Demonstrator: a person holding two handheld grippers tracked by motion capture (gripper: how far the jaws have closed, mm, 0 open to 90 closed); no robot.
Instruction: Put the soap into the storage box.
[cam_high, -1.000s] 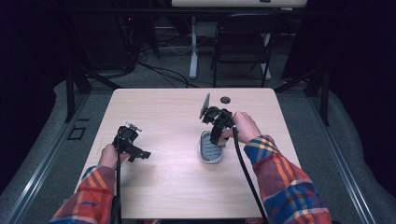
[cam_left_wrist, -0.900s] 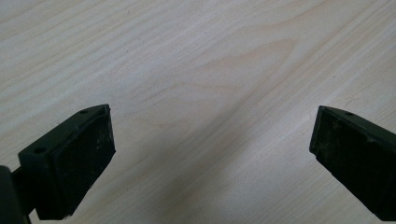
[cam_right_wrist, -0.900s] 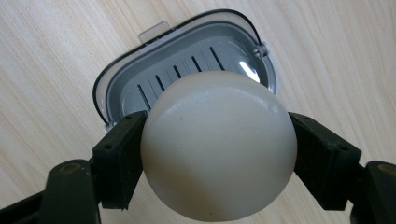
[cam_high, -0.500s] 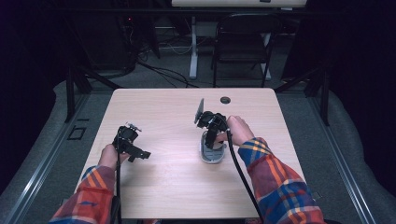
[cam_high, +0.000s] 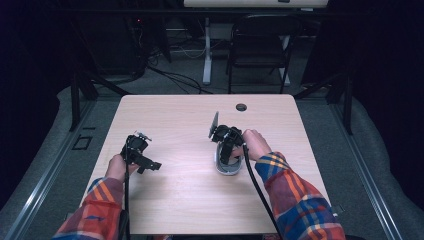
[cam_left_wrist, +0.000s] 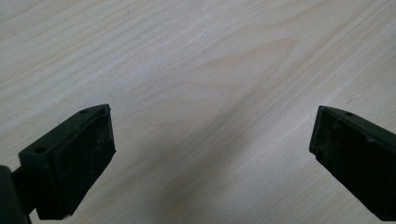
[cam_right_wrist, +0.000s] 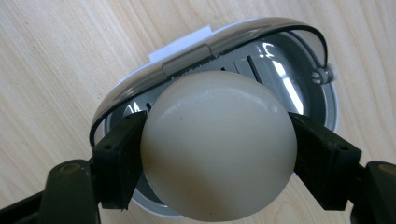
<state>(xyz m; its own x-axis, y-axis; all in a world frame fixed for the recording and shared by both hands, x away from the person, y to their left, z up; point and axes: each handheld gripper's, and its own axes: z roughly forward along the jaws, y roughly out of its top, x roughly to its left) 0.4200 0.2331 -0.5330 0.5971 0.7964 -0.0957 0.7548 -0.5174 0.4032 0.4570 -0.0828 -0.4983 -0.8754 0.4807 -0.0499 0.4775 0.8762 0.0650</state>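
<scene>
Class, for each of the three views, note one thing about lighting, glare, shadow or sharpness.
High view: the table is lit, the room behind is dark, and detail is soft. Left gripper view: sharp wood grain, with a soft shadow between the open left claw. Right gripper view: bright glare streaks on the grey dish; the egg in the right claw is evenly lit.

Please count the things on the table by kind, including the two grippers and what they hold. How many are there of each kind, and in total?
Grippers: 2 (left gripper, jaws open over the bare table; right gripper, shut on the egg)
Egg, cream: 1
Egg slicer, grey, hinged frame raised: 1
Small dark round thing near the table's far edge: 1
Total: 5
</scene>
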